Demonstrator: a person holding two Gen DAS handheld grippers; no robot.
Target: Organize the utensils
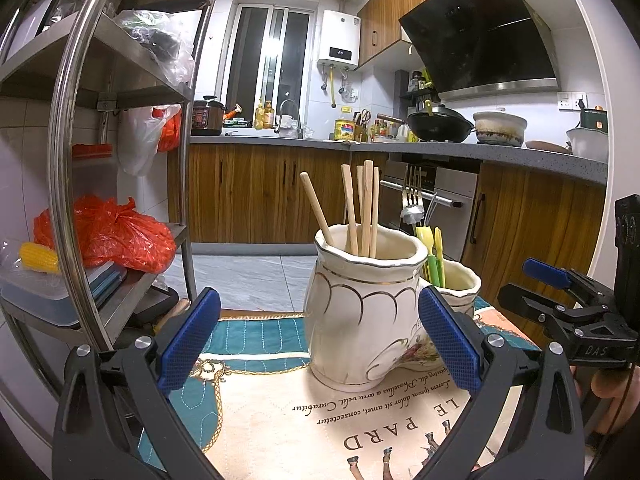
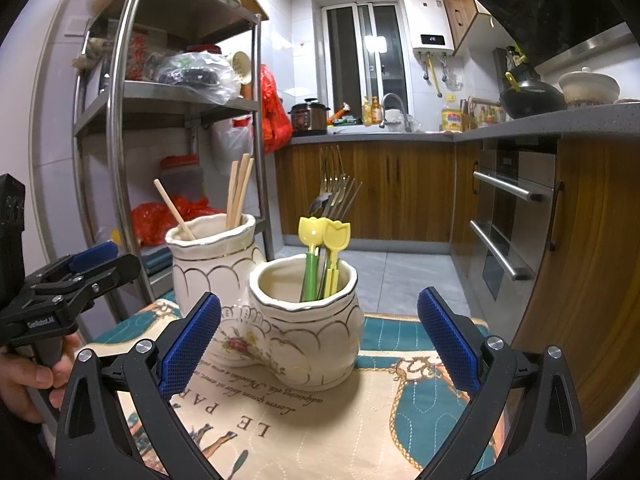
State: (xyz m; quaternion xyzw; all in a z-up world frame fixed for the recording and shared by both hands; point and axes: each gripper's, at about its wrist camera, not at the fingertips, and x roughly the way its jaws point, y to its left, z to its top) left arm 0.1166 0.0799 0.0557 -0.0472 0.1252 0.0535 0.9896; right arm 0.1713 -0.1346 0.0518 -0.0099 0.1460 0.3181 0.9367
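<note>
A white double ceramic holder (image 1: 360,312) with gold trim stands on a printed mat (image 1: 280,420). Its taller cup holds several wooden chopsticks (image 1: 362,208). Its lower cup (image 2: 308,320) holds metal forks (image 2: 338,192) and yellow-green plastic utensils (image 2: 324,252). My left gripper (image 1: 320,340) is open and empty, its blue pads either side of the taller cup but nearer the camera. My right gripper (image 2: 320,344) is open and empty in front of the lower cup. Each gripper also shows in the other view: the right gripper (image 1: 560,296), the left gripper (image 2: 72,276).
A steel shelf rack (image 1: 120,160) with bags and boxes stands close on the left. Wooden cabinets, an oven (image 2: 516,216) and a counter with pots (image 1: 440,124) lie beyond a tiled floor. The mat's far edge (image 2: 400,316) is just behind the holder.
</note>
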